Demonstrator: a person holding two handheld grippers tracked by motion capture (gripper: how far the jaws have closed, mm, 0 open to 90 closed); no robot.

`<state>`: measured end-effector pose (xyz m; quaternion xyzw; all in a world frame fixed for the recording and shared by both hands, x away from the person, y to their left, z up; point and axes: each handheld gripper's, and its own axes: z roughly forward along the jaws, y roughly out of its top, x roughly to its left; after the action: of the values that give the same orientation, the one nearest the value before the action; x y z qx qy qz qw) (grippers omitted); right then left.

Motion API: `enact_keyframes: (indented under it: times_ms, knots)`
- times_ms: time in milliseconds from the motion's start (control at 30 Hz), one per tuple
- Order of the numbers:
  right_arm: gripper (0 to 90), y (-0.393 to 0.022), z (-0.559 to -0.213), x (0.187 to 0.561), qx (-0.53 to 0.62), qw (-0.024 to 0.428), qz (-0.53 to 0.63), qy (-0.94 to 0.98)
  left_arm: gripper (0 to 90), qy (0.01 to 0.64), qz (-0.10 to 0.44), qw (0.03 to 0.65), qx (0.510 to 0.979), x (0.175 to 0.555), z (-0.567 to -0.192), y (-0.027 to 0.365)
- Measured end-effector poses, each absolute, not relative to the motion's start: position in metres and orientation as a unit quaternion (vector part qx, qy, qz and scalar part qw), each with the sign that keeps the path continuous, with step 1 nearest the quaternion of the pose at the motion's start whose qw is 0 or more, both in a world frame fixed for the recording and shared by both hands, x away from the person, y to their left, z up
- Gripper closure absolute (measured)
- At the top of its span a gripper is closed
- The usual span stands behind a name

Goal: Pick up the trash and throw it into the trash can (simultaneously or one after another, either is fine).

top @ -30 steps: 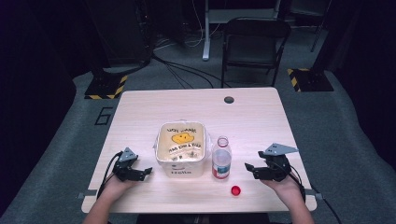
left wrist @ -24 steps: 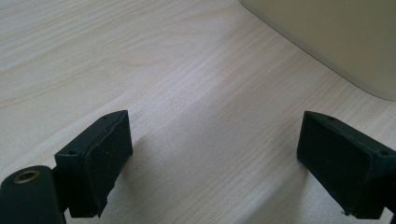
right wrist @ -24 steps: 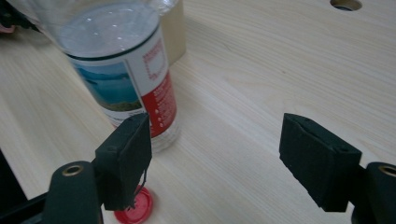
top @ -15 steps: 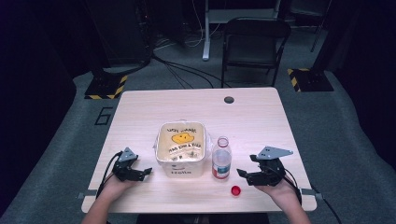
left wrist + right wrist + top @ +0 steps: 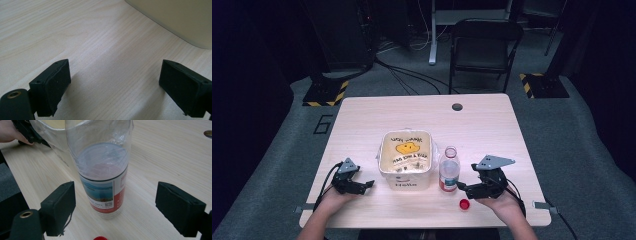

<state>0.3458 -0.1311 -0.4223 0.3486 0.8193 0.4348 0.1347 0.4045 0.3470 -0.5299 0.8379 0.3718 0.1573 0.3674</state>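
Pale wood runs under both sets of tongs, a table (image 5: 492,125) standing in a dim room on grey carpet.

Right tongs (image 5: 113,207) stand wide open and grip nothing: their jaws have just been opening, and the clear bottle (image 5: 102,167) stands ahead between them, short of either pad, with bare wood on both sides. That looks like a lined-up approach, jaws spread past the bottle's width so they can slide round its labelled lower body. From above, the right tongs (image 5: 460,187) sit just beside the bottle (image 5: 449,170), pointing at it from the table's right.

Just below those jaws lies a red cap (image 5: 465,204), loose on the wood, so the bottle's neck is open; it stands upright, sensibly, since some cloudy liquid shows inside.

Beyond the bottle, on its far side from the right tongs, sits a cream tub (image 5: 406,159) with a yellow print on its lid. It appears to touch the bottle or nearly so; I cannot tell which.

Left tongs (image 5: 113,82) are equally wide and empty, resting low over the wood with the tub's corner (image 5: 180,20) ahead of them, near but apart. From above they (image 5: 370,184) point at the tub from its other side, seemingly parked.

Count: two tongs, one bottle, one cap, one tub, one black chair (image 5: 482,47) behind the table.
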Motion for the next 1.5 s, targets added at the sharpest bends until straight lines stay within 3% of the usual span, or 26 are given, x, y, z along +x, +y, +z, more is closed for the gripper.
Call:
enact_keyframes:
  times_ms: [1200,1500]
  knots:
    - [14.0,-0.094,-0.426,0.369,0.337,0.126,0.438,0.824,9.4,0.366,0.160,0.372,0.838,0.406,-0.531,0.347]
    - [18.4,-0.089,-0.420,0.370,0.326,0.129,0.443,0.825,9.5,0.367,0.159,0.372,0.838,0.406,-0.531,0.347]
